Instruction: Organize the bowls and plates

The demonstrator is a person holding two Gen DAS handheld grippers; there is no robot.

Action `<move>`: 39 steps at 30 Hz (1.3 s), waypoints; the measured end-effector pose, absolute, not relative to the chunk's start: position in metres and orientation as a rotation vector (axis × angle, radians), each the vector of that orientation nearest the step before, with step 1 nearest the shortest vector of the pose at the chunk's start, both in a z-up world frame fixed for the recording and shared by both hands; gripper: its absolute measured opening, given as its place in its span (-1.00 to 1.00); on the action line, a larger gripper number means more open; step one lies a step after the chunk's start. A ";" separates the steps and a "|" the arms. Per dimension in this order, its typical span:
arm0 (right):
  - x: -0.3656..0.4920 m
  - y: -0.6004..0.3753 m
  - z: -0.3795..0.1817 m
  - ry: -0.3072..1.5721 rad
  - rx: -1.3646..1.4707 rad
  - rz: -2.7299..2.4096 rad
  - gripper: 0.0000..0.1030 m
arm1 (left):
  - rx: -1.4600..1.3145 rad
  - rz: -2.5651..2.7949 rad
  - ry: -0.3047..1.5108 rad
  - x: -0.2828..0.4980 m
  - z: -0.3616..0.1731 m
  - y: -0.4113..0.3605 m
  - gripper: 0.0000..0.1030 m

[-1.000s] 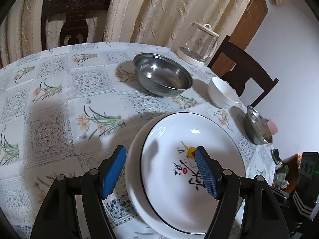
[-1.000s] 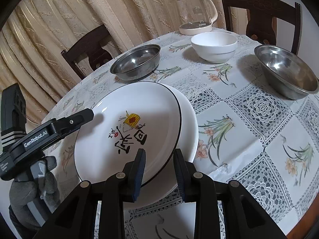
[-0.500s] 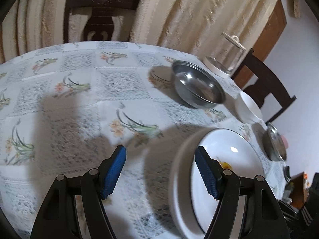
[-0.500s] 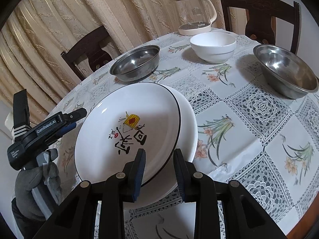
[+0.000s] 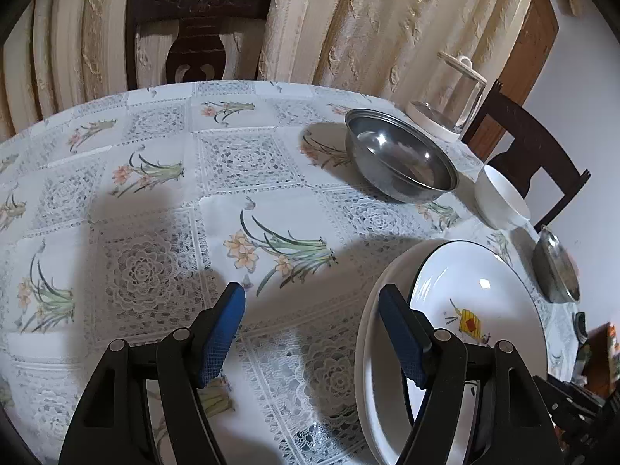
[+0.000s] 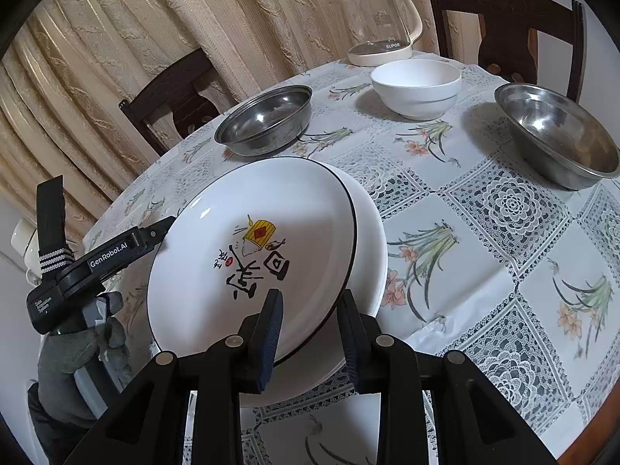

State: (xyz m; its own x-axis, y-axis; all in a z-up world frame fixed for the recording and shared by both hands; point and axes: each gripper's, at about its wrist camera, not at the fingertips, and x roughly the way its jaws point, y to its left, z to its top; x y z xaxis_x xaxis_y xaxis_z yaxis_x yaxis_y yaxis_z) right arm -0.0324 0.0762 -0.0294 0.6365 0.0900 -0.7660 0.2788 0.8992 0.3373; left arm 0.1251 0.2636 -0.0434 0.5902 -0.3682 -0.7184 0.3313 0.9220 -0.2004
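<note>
Plates are lying stacked near my edge of the surface [image 6: 484,209]: the decorated plate [image 6: 252,248], white with a thin black rim and a painted yellow and black design, is sitting on top of the plain white plate [image 6: 368,240], and it is shifted a little so the lower one is showing on one side.

My right tongs [image 6: 310,325] are standing just at the near rim of the stack. Their jaws are a little apart, one over the decorated plate and one beyond its black rim, but I cannot tell if they are already pressing on the rim or only hovering around it.

My left tongs [image 5: 312,329] are spread wide and holding nothing. They are hovering over the floral tablecloth, and the right finger [image 5: 399,333] is just beside the edge of the stack. From the right camera I am seeing the same tool at the far side of the decorated plate, with my gloved hand [image 6: 77,345] holding it.

Further back, a steel bowl [image 6: 265,120], a white bowl [image 6: 416,85] and a second steel bowl [image 6: 558,135] are standing apart from each other. A glass kettle [image 6: 378,23] is standing behind the white bowl, near the curtain.
</note>
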 end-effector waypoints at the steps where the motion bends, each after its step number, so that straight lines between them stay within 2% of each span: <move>1: -0.032 0.076 -0.029 0.882 0.455 -0.113 -0.40 | -0.034 -0.403 0.841 0.124 -0.042 0.263 0.41; 13: -0.031 0.074 -0.028 0.888 0.459 -0.122 -0.40 | -0.006 -0.398 0.815 0.118 -0.038 0.259 0.41; 21: -0.031 0.075 -0.027 0.890 0.462 -0.125 -0.31 | -0.022 -0.405 0.802 0.113 -0.032 0.259 0.41; 25: -0.034 0.078 -0.018 0.854 0.414 -0.157 -0.15 | -0.025 -0.421 0.802 0.112 -0.031 0.259 0.41; 29: -0.036 0.078 -0.007 0.814 0.385 -0.167 -0.07 | -0.015 -0.431 0.800 0.110 -0.030 0.254 0.41; 39: -0.032 0.062 -0.013 0.827 0.453 -0.180 -0.06 | -0.018 -0.431 0.788 0.109 -0.028 0.255 0.41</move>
